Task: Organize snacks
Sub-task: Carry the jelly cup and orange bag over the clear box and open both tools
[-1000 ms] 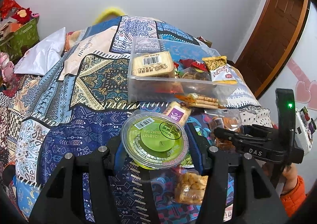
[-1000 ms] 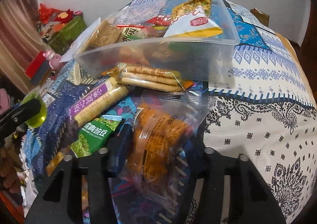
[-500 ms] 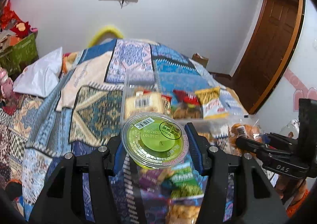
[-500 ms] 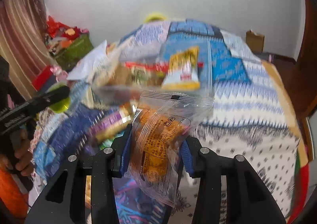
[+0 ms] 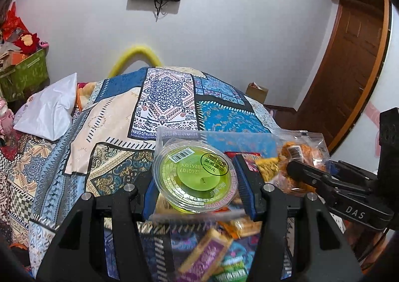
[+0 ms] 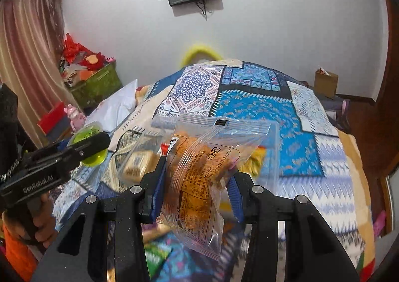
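Observation:
My left gripper [image 5: 195, 182] is shut on a round green jelly cup [image 5: 194, 179] with a clear lid and holds it above the near edge of the clear plastic bin [image 5: 179, 133]. My right gripper [image 6: 197, 182] is shut on a clear bag of orange snacks [image 6: 199, 182], lifted over the same bin [image 6: 159, 125]. The right gripper with its bag [image 5: 301, 154] shows at the right of the left wrist view. The left gripper with the cup [image 6: 88, 142] shows at the left of the right wrist view. The bin holds several snack packs.
A patterned quilt [image 5: 162, 97] covers the bed. Loose snacks lie below the grippers: a purple bar [image 5: 207, 254] and a green pack [image 6: 154, 257]. A white pillow [image 5: 49, 110] lies at the left. A wooden door [image 5: 349, 57] stands at the right.
Both grippers have risen off the bed with their loads and moved forward towards the bin. The orange snack bag was lifted from the pile.

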A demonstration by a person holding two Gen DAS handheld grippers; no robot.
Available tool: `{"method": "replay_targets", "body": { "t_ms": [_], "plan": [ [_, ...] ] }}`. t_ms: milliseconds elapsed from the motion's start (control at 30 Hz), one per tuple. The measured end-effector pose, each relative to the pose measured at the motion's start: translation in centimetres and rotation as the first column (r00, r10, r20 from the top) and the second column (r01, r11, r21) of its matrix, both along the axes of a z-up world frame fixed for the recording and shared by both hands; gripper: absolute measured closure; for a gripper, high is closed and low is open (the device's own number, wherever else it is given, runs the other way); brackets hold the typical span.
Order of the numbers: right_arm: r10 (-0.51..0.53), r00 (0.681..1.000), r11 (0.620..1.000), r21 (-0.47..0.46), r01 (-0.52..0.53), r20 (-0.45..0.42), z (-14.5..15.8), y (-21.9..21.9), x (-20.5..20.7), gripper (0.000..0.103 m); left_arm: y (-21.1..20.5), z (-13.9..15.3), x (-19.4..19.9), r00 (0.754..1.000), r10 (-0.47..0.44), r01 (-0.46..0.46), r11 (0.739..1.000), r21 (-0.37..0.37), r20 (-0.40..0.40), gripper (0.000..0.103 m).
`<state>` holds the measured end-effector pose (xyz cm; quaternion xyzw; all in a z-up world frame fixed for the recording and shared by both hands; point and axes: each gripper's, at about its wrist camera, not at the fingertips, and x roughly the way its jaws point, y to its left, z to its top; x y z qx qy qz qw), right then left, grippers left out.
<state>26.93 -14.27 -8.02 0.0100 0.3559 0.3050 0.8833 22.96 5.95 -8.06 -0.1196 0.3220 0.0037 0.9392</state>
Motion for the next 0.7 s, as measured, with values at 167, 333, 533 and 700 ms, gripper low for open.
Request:
{"method": "replay_targets", "body": {
  "t_ms": [167, 333, 533, 700],
  "plan": [
    [0.016, 1.000, 1.000, -0.012, -0.016, -0.022, -1.0, 2.0, 2.2, 0.063, 0.7, -1.5, 3.3, 0.999, 0.008, -0.009, 1.000, -0.008, -0.038, 0.048],
    [0.035, 0.997, 0.998, -0.043, -0.038, -0.061, -3.0, 3.7, 3.6, 0.063, 1.2, -3.2, 6.0, 0.997, 0.013, -0.015, 1.000, -0.016, -0.079, 0.048],
    [0.062, 0.993, 0.994, -0.083, -0.071, -0.102, -5.0, 4.8, 4.1, 0.062, 1.5, -5.5, 8.0, 0.991, 0.018, -0.019, 1.000, -0.004, -0.132, 0.048],
    [0.068, 0.993, 0.991, -0.112, -0.079, -0.101, -5.6, 5.3, 3.8, 0.060, 1.7, -6.4, 8.6, 0.989, 0.031, -0.031, 1.000, 0.002, -0.147, 0.048]
  ]
}}
